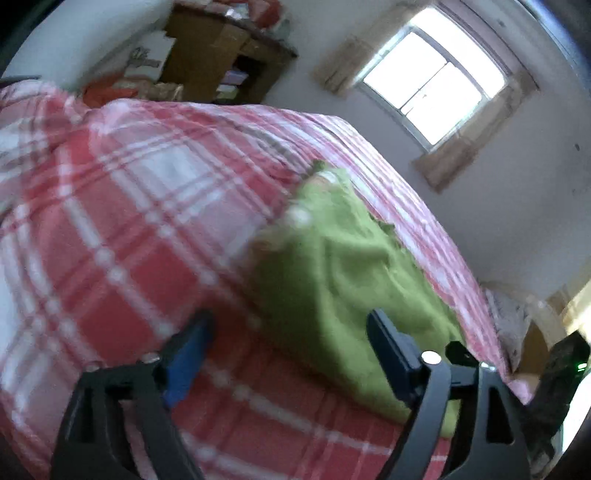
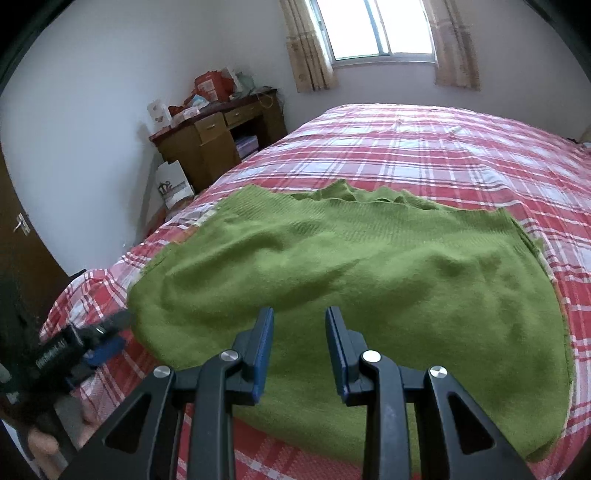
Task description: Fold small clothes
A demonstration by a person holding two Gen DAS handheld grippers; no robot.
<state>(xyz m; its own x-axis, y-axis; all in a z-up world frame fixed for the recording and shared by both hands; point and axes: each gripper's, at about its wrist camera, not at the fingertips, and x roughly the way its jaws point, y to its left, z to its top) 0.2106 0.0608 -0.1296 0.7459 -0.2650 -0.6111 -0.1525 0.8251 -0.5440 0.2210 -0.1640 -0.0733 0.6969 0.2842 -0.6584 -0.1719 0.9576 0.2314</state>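
Right gripper (image 2: 299, 321) up front, its blue-padded fingers (image 2: 264, 343) standing apart with a clear gap between them, nothing pinched, poised just over the near part of the green knit garment (image 2: 351, 266). The green cloth shows through that gap. Over on the other side, the left gripper (image 1: 291, 325) has its fingers (image 1: 188, 350) spread wide, far wider than its partner's, and it grips nothing; the view is tilted and smeared with motion blur (hard to read fine detail here). Its right finger sits over the garment's near edge, its left finger over bare plaid. From the right wrist camera that left gripper (image 2: 110, 328) appears low at the left, just at the garment's left edge, though whether it touches the fabric I cannot tell.

The garment lies spread flat across the red-and-white plaid bedspread (image 2: 424, 147), its ribbed, scalloped edge on the far side, gentle wrinkles across the middle. The bedspread runs well beyond it toward the far wall.

Further out: a wooden desk (image 2: 218, 136) in the corner piled with boxes and bags, a white paper bag (image 2: 173, 184) leaning at its foot, a bright window (image 2: 376, 29) with patterned curtains (image 2: 308, 48) on both sides, and a brown door (image 2: 22, 236) at the left edge.
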